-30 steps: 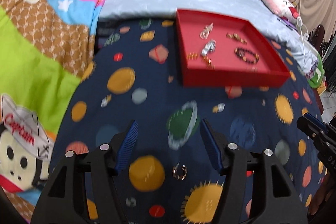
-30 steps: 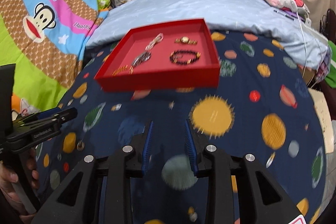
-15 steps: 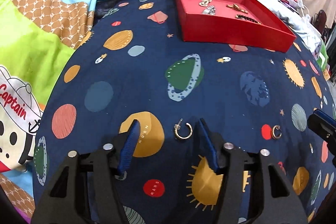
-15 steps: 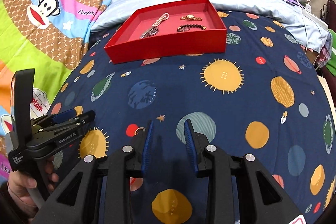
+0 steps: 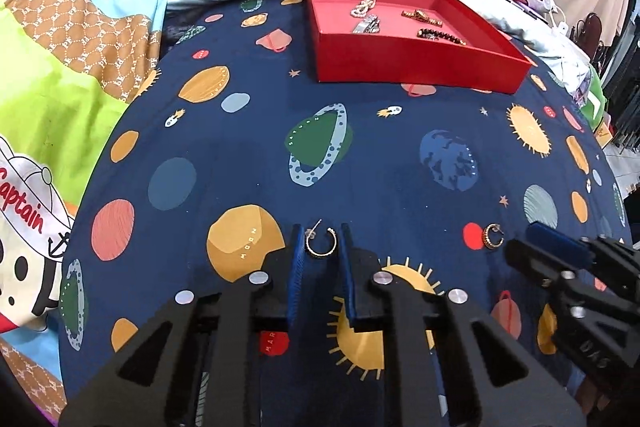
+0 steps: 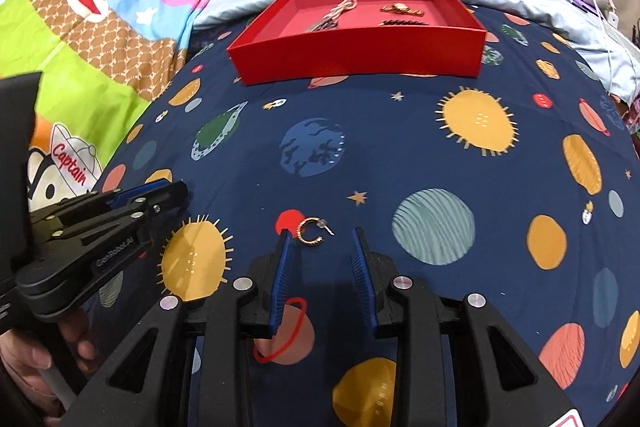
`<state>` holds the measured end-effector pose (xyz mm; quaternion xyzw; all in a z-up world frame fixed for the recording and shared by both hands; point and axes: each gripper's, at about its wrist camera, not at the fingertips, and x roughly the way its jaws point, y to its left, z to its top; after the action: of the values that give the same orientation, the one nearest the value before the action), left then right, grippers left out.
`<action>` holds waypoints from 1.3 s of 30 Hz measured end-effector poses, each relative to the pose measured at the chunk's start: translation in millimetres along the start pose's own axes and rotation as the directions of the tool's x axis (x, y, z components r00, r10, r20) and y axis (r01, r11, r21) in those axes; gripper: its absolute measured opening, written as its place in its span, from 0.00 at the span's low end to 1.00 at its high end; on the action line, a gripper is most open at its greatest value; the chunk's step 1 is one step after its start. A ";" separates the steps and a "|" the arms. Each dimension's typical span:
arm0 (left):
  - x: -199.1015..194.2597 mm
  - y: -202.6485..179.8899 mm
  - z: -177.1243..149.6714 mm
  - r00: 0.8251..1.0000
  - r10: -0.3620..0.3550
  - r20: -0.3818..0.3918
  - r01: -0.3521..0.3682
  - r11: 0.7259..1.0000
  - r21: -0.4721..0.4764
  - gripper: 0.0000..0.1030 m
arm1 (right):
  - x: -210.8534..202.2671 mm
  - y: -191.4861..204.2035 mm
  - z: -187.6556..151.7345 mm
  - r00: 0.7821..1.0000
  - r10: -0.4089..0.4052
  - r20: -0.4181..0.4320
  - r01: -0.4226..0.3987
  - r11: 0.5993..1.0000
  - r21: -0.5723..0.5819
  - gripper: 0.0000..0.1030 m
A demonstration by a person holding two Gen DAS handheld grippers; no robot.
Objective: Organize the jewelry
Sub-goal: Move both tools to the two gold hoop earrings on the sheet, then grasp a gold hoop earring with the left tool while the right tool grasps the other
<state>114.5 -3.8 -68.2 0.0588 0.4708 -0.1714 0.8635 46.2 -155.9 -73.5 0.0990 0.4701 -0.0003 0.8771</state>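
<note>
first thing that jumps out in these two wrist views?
The red shallow tray holding several jewelry pieces, at the far end of the navy planet-print bedspread. Up close, the left gripper brackets a gold hoop earring; a second gold hoop lies before the right gripper.

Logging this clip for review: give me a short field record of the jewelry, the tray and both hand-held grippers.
Surface: planet-print bedspread
Tray: red tray, with a beaded bracelet and other pieces inside
Left hand-held gripper: jaws have just been closing, pads now on the thin hoop earring
Right hand-held gripper: open, twisted hoop earring lies between its fingertips, ungripped
</note>
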 end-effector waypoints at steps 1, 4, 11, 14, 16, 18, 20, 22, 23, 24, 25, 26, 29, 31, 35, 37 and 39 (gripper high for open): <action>-1.0 0.6 0.2 1.000 -0.002 0.001 0.002 1.000 -0.002 0.16 | 2.2 1.9 0.6 1.000 -0.001 -0.001 0.001 1.000 -0.005 0.31; -4.1 3.2 0.1 1.000 -0.005 0.003 0.005 1.000 -0.008 0.16 | 7.8 5.8 3.3 1.000 -0.009 0.003 0.009 1.000 -0.016 0.38; -7.4 8.6 -0.7 1.000 -0.008 -0.002 0.008 1.000 -0.024 0.16 | 16.8 12.4 6.4 1.000 -0.031 -0.002 0.031 0.998 -0.049 0.36; -7.7 9.3 -0.9 1.000 -0.009 -0.005 0.008 1.000 -0.028 0.16 | 17.9 15.0 5.7 0.997 -0.072 0.003 0.072 0.994 -0.077 0.24; -7.8 9.0 -1.0 1.000 -0.009 -0.006 0.009 1.000 -0.029 0.16 | 17.4 14.2 5.0 0.996 -0.093 0.004 0.093 0.992 -0.086 0.19; -7.7 8.6 -1.0 1.000 -0.011 -0.006 0.011 1.000 -0.027 0.16 | 17.0 11.6 5.2 0.996 -0.085 0.003 0.085 0.993 -0.082 0.19; -8.1 7.2 -1.6 1.000 -0.012 -0.006 0.012 1.000 -0.025 0.16 | 16.7 10.7 5.1 0.996 -0.084 0.003 0.084 0.993 -0.082 0.19; -8.0 6.1 -1.8 1.000 -0.013 -0.006 0.013 1.000 -0.024 0.16 | 16.5 10.0 5.1 0.997 -0.082 0.002 0.082 0.994 -0.078 0.18; -8.5 5.6 -1.9 1.000 -0.014 -0.006 0.014 1.000 -0.023 0.16 | 15.8 8.9 5.0 0.997 -0.078 0.002 0.078 0.994 -0.073 0.18; -8.8 4.7 -1.9 1.000 -0.014 -0.006 0.014 1.000 -0.022 0.16 | 15.5 8.5 5.0 0.997 -0.076 0.002 0.076 0.995 -0.069 0.18; -9.0 4.4 -1.8 1.000 -0.015 -0.006 0.015 1.000 -0.022 0.16 | 13.9 7.3 5.1 0.997 -0.075 0.003 0.075 0.995 -0.063 0.18; -9.6 3.7 -1.5 1.000 -0.016 -0.006 0.016 1.000 -0.022 0.16 | 11.8 5.6 5.2 0.997 -0.072 0.007 0.073 0.996 -0.056 0.18; -11.1 1.4 0.4 1.000 -0.016 -0.002 0.016 1.000 -0.019 0.16 | 2.6 -0.2 6.7 0.997 -0.067 0.025 0.068 0.997 -0.035 0.18; -13.0 -1.4 3.7 1.000 -0.017 0.003 0.017 1.000 -0.015 0.16 | -5.5 -4.3 9.3 0.997 -0.070 0.043 0.071 0.997 -0.024 0.18; -19.3 -6.3 14.8 0.999 -0.021 0.028 0.021 1.000 -0.009 0.16 | -25.7 -13.1 18.6 0.993 -0.073 0.090 0.073 0.997 0.003 0.18; -22.8 -8.3 21.2 0.999 -0.022 0.042 0.023 1.000 -0.008 0.16 | -35.6 -17.6 25.0 0.990 -0.079 0.114 0.078 0.997 0.014 0.18; -27.5 -11.5 29.6 0.998 -0.023 0.059 0.023 1.000 -0.006 0.16 | -44.5 -21.7 31.1 0.987 -0.083 0.135 0.081 0.997 0.022 0.18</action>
<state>120.1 -15.7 -28.3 0.0456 0.4464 -0.1813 0.8751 45.0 -186.7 -23.8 0.0867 0.4130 -0.0469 0.9054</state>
